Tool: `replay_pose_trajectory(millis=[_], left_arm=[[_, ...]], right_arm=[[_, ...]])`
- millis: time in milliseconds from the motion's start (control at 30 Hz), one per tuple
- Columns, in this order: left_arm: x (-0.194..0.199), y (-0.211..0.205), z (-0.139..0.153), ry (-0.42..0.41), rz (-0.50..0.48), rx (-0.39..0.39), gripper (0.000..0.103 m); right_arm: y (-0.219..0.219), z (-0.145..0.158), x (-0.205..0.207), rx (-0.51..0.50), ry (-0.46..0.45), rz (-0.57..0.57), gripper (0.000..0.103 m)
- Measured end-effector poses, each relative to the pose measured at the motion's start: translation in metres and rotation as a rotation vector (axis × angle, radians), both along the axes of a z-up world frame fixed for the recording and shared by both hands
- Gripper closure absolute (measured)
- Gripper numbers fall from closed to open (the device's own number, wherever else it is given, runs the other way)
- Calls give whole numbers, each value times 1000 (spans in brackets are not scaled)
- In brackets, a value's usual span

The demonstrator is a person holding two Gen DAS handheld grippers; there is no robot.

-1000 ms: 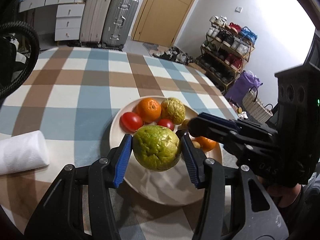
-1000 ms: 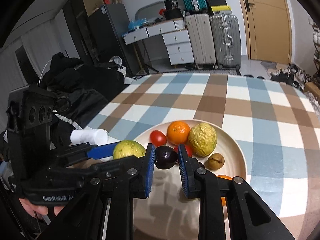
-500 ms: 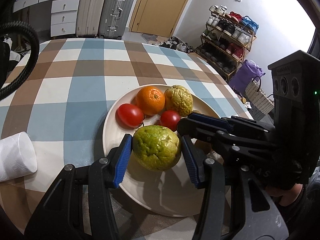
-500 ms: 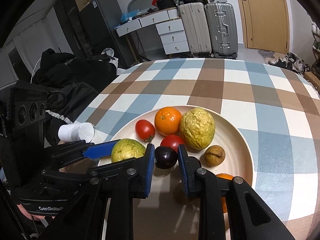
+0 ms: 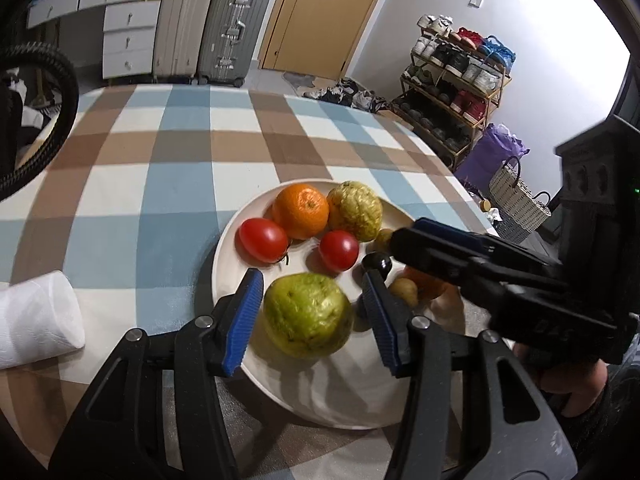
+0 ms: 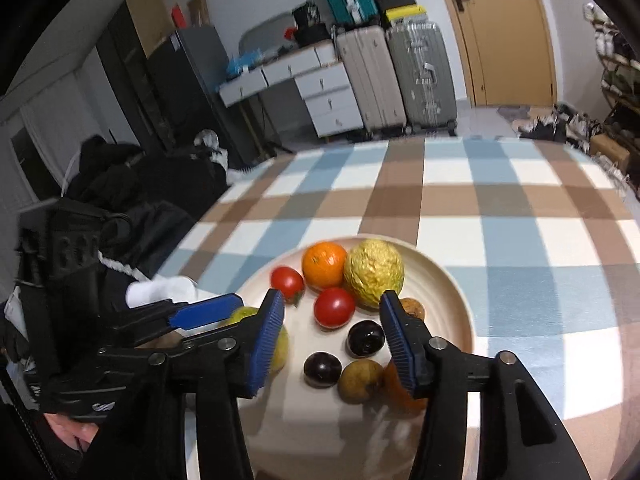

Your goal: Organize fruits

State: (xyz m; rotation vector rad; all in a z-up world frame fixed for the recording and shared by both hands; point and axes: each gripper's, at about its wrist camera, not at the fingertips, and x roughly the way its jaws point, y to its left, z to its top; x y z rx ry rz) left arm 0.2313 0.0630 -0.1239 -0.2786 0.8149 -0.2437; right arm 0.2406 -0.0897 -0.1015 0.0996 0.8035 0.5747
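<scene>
Black gripper (image 5: 312,316) frames, ribbed blue pads (image 5: 244,322), silver screws (image 5: 204,321)

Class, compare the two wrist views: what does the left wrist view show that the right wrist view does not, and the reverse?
Only the left wrist view shows the shoe rack and the whole green fruit between the open left gripper's fingers. Only the right wrist view shows two dark plums between the open right gripper's fingers. Both show the plate, orange and two tomatoes.
</scene>
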Motion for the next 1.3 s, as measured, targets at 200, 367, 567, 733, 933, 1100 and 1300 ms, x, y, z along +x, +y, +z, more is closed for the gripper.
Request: replay_pose_trajectory(millis=[200,367,567,733,933,1100,1300], left_arm=[[-21,-4,22,-46,12,30,40],[-52,-5,47,-92,58,56,30],[-94,-9,81,-177,119,107,21],[-128,-11,104,-250,187,134,4],[-166,-17,125,-357,236,165,1],[-187,-24,129,-420,227,170,1],[-195,-28,112,-446,252,193,1]], right_arm=[[-21,42,-42,46,-138,-36,23],[-36,67,-75,57,-214,-73,12],[-50,85,-114,89,-278,-98,3],[-57,94,-140,115,-345,-113,0],[-64,99,-170,117,-469,-129,0],[-62,97,-187,94,-550,-130,0],[-61,79,-185,62,-547,-161,0]])
